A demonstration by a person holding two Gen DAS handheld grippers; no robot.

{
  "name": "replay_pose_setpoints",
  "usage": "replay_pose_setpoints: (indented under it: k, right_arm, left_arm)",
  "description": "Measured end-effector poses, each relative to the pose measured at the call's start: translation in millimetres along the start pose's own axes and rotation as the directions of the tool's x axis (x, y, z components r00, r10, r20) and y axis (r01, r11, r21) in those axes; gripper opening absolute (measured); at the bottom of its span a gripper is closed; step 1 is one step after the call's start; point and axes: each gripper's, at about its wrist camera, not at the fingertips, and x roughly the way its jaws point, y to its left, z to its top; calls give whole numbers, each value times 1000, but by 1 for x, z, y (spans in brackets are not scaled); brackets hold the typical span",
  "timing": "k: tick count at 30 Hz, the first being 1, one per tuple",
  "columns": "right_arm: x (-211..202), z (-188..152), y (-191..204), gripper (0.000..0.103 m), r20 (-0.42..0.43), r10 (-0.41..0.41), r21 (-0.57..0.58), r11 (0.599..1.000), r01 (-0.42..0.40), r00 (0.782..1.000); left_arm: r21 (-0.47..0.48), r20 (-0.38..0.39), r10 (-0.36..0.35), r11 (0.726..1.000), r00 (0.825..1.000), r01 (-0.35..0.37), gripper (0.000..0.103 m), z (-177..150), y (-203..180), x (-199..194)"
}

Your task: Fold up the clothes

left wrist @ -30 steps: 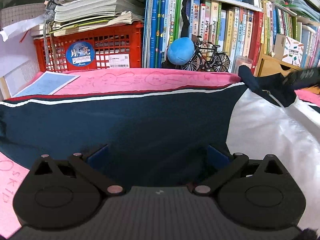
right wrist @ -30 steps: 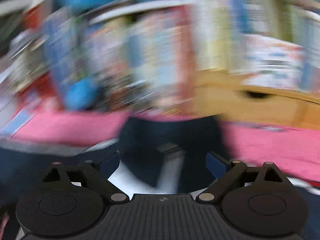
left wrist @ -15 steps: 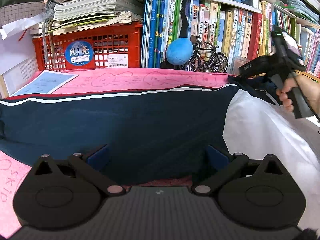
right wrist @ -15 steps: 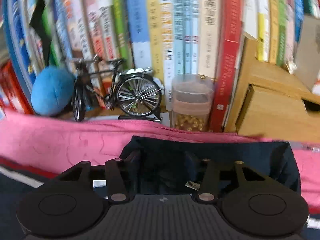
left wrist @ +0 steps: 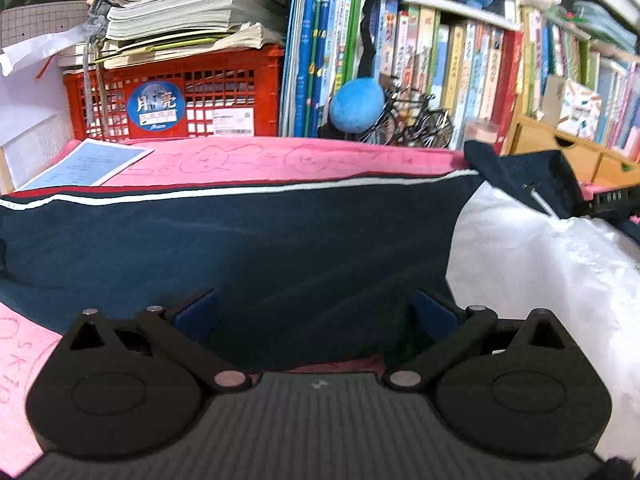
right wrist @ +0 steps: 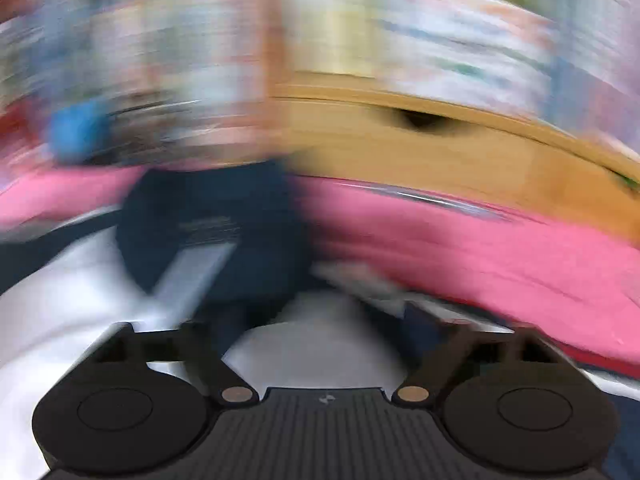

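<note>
Two grippers, jaws spread wide, neither gripping anything. Left gripper [left wrist: 314,314] hovers low at the near edge of a navy jacket [left wrist: 248,248] lying flat on the pink-covered worktop [left wrist: 280,158]; white lining [left wrist: 552,272] shows to the right. Right gripper [right wrist: 316,324], heavily blurred, sits over the navy collar [right wrist: 208,224]. Risk: such a quick sweep could snag and rumple loose fabric.
</note>
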Motion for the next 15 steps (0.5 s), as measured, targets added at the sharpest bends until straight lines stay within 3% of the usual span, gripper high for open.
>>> replay_pose_setpoints:
  k: [2, 5, 7, 9, 14, 15]
  right_arm:
    - [-13, 4, -13, 80, 8, 79, 126, 989, -80, 997]
    - [-66, -12, 11, 81, 70, 222, 0, 975, -223, 972]
    - [-112, -39, 34, 89, 83, 344, -114, 936, -333, 935]
    - [-161, -76, 55, 92, 69, 466, -214, 871, -443, 882]
    - [-264, -185, 80, 97, 2, 612, -408, 722, -558, 790]
    - [-280, -211, 82, 98, -14, 628, -429, 699, -572, 778]
  left_arm:
    - [-16, 16, -9, 1000, 1000, 10, 103, 0, 3, -2]
    - [-45, 42, 2, 999, 999, 0, 103, 0, 7, -6]
    - [-38, 61, -42, 998, 997, 45, 103, -8, 2, -26]
    - [-30, 79, -88, 995, 993, 91, 103, -17, -3, -48]
    - [-5, 122, -203, 979, 971, 205, 103, -39, -15, -100]
    - [47, 137, -243, 970, 960, 239, 103, -48, -26, -118]
